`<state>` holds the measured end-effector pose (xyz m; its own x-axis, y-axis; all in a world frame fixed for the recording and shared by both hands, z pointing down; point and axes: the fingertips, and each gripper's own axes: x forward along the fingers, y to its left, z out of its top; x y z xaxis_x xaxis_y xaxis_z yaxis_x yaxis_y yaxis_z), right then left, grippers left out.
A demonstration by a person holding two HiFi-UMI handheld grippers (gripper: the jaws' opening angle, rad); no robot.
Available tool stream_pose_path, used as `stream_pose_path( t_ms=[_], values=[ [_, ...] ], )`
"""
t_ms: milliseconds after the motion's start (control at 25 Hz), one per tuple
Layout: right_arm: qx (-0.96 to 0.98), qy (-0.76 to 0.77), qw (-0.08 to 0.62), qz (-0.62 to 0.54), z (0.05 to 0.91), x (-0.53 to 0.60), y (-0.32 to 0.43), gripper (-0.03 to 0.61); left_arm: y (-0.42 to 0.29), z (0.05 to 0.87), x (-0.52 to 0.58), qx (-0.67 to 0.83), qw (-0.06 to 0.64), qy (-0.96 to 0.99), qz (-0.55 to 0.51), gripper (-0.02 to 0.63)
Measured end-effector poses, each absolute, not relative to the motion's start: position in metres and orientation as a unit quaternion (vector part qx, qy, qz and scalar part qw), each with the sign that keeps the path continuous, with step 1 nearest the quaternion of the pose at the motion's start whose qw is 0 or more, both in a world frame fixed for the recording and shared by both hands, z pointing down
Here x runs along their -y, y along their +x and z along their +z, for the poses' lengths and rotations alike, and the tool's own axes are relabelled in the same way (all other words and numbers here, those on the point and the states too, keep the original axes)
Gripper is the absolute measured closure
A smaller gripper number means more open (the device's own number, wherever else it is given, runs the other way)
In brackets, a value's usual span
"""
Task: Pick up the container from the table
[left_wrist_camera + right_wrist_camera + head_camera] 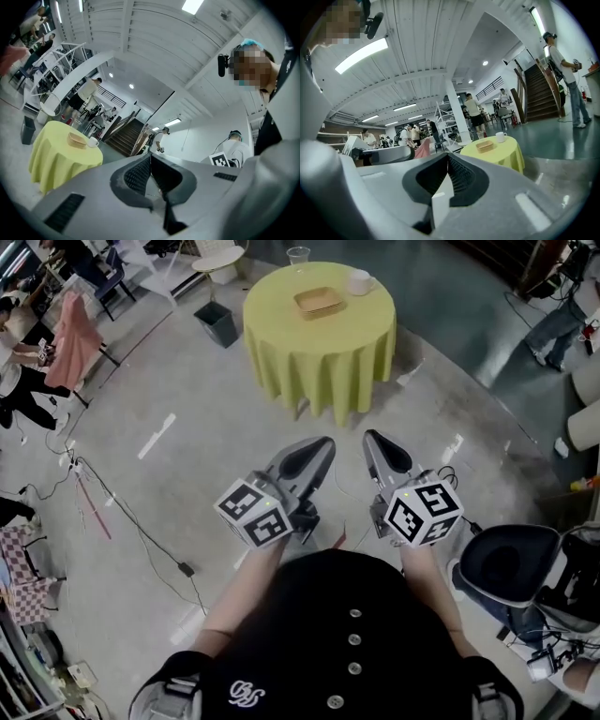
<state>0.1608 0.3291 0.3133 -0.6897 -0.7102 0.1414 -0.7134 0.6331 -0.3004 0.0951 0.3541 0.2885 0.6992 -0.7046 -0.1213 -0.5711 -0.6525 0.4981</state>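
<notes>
Pale grey polished floor [141,474] lay underfoot, crossed by black cables [141,531]. Held out roughly level, the left gripper [324,441] and right gripper [369,434] (each bearing a black-and-white marker cube) had their jaws pressed together on nothing. Well beyond them, the shallow tan wooden container [319,302] sat on the round yellow-clothed table [319,362], near a white cup [359,281].

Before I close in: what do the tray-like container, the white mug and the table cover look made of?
Container: tan and matte, probably wood or bamboo, though it could be moulded plastic. Mug: white and smooth, likely glazed ceramic. Cover: yellow-green cloth, hanging in soft folds.
</notes>
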Motion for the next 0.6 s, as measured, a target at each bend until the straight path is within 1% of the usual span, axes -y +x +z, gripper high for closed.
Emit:
stream_pose_path(
  t_ms=[280, 600],
  values=[
    [0.899, 0.406, 0.004, 0.165, 0.300, -0.246, 0.100, 0.577, 0.039, 0.292, -0.265, 0.334, 0.233, 0.903, -0.136, 0.600],
    [0.888, 0.429, -0.004, 0.167, 0.299, -0.177, 0.066, 0.577, 0.003, 0.289, -0.192, 0.304, 0.230, 0.916, -0.121, 0.600]
  ],
)
